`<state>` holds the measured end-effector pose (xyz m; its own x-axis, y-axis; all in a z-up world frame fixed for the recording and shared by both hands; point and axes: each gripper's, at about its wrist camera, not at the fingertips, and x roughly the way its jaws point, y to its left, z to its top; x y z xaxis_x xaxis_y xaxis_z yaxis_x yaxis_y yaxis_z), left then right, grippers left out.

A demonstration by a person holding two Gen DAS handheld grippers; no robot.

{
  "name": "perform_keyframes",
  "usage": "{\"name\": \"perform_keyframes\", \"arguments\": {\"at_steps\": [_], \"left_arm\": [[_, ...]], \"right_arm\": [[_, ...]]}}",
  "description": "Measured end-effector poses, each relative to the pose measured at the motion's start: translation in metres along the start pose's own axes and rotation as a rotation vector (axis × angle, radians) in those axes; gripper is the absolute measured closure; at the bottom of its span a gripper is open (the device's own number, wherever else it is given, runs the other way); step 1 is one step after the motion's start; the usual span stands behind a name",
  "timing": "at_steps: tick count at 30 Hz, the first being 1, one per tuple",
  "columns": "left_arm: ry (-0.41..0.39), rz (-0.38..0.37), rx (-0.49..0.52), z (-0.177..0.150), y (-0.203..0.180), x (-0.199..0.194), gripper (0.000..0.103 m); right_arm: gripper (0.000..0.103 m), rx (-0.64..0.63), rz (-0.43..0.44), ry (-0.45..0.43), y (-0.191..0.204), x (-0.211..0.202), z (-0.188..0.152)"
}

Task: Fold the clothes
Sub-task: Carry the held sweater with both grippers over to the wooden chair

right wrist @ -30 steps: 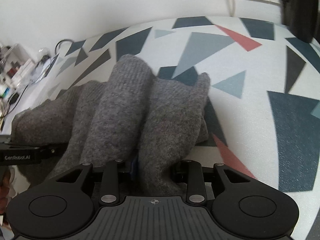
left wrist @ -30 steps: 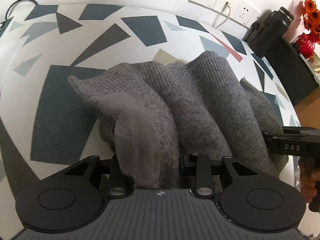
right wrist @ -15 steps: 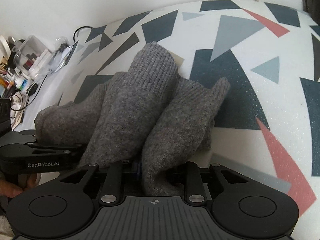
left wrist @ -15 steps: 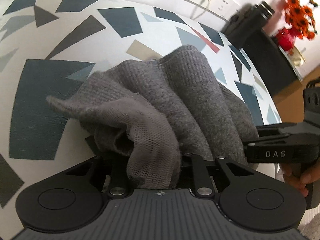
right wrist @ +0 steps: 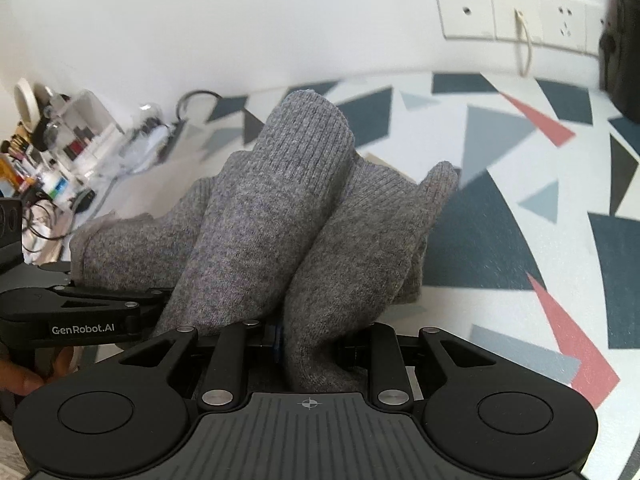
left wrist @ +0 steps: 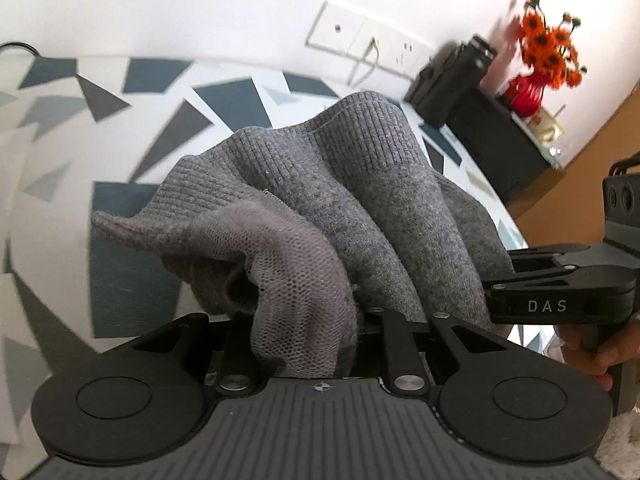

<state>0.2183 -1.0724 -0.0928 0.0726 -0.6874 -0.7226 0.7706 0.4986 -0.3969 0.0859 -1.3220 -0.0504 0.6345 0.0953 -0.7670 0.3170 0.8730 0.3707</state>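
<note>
A white wall with a strip of sockets (right wrist: 516, 14) backs a surface covered in a cloth (right wrist: 520, 208) printed with grey, navy and red triangles. The left gripper (left wrist: 310, 320) has its jaws pinching the grey knitted garment (left wrist: 360, 208) at an edge where a mesh lining (left wrist: 296, 264) shows. The right gripper (right wrist: 310, 332) has its jaws pinching another bunched part. The garment hangs between them, its far folds over the cloth. Orange flowers (left wrist: 548, 52) stand beyond.
</note>
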Motion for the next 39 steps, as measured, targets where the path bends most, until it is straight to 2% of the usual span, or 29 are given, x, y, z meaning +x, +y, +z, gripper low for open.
{"name": "perform_keyframes", "arguments": {"at_steps": [4,14,18,24,31,36,39], "left_arm": [[-0.066,0.050,-0.026,-0.007,-0.004,-0.032,0.082],[-0.285,0.297,-0.228,-0.063,-0.027,-0.126,0.082],[-0.357,0.381,-0.318,-0.093,-0.031,-0.160,0.082],[-0.414,0.495,-0.421,-0.134,-0.018,-0.211,0.082],[-0.497,0.538,-0.513,-0.182,0.031,-0.262,0.082],[-0.569,0.540,-0.557,-0.222,0.100,-0.315,0.082],[-0.581,0.549,-0.572,-0.247,0.150,-0.355,0.082]], "right_arm": [[0.081,-0.076,0.065,-0.004,0.019,-0.009,0.009],[0.081,-0.330,0.325,0.007,0.082,-0.027,0.017],[0.081,-0.412,0.410,0.036,0.119,-0.029,0.010],[0.081,-0.530,0.511,0.089,0.184,-0.021,-0.002],[0.081,-0.653,0.542,0.126,0.280,0.000,-0.022],[0.081,-0.735,0.530,0.119,0.379,0.031,-0.046],[0.081,-0.784,0.513,0.133,0.448,0.049,-0.065]]}}
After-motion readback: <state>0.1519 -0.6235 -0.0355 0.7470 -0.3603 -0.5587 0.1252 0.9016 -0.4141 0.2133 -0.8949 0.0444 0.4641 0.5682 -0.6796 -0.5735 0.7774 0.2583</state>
